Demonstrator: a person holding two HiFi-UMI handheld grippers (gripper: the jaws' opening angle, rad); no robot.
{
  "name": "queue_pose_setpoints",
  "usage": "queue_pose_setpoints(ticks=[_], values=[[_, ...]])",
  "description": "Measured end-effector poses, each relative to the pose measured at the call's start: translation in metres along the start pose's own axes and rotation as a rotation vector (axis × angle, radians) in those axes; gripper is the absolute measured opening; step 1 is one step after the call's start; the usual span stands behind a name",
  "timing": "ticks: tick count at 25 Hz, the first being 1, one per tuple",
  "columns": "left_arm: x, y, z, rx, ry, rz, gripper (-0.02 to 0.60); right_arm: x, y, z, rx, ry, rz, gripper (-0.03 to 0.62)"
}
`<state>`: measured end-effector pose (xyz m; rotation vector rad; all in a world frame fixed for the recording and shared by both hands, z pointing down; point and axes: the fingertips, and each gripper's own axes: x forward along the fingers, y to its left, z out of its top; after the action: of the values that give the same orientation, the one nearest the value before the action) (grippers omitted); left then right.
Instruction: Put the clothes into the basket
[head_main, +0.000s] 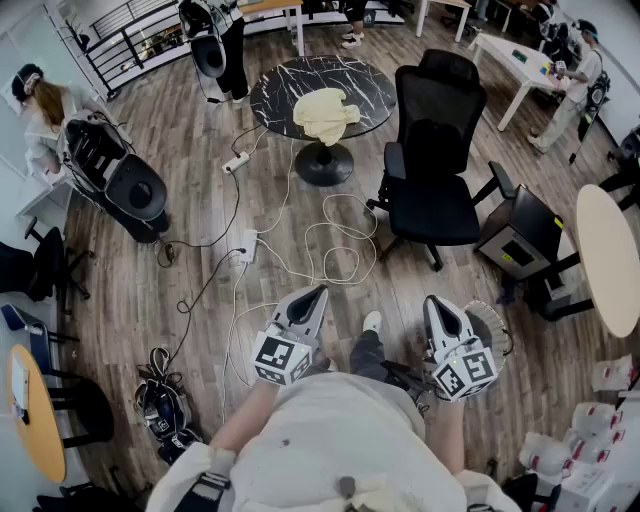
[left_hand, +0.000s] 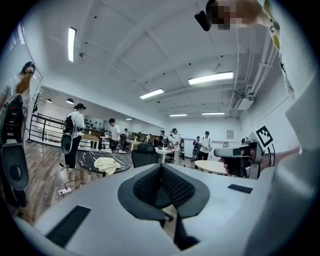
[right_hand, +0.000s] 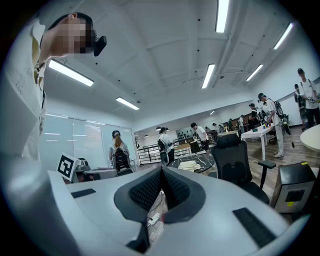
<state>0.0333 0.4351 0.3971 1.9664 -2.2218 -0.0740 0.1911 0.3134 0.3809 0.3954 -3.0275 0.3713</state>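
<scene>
Wood floor, cloth on table, cables and chair between, left hand-held gripper and right hand-held gripper pressed together

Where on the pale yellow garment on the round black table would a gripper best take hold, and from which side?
The garment lies crumpled in raised folds on the table, its near part reaching the rim. It is likely best to pinch that near bunched edge, coming from the near-left side, because the office chair crowds the right.
</scene>
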Motion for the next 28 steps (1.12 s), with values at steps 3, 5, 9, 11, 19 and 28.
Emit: queue_pose_setpoints(ticks=[3,5,9,11,19,28], values=[[-0.020,0.000,0.000,0.003,-0.003,-0.003,0.021,-0.004,0.022,-0.004,0.000,0.000,0.010,0.008],[-0.029,-0.001,0.000,0.007,-0.008,-0.010,0.021,-0.005,0.032,-0.008,-0.007,0.003,0.014,0.008],[-0.038,-0.003,-0.005,0.005,-0.005,-0.009,0.020,-0.006,0.041,-0.015,-0.017,0.013,0.030,0.008],[-0.039,-0.004,-0.008,0.004,-0.001,-0.007,0.021,-0.007,0.041,-0.016,-0.014,0.021,0.035,0.008],[-0.046,0.009,-0.007,-0.015,-0.014,0.060,0.021,0.009,0.043,-0.014,-0.040,0.042,0.101,0.008],[-0.023,0.033,-0.005,-0.037,-0.020,0.137,0.020,0.047,0.023,-0.013,-0.047,0.079,0.165,0.008]])
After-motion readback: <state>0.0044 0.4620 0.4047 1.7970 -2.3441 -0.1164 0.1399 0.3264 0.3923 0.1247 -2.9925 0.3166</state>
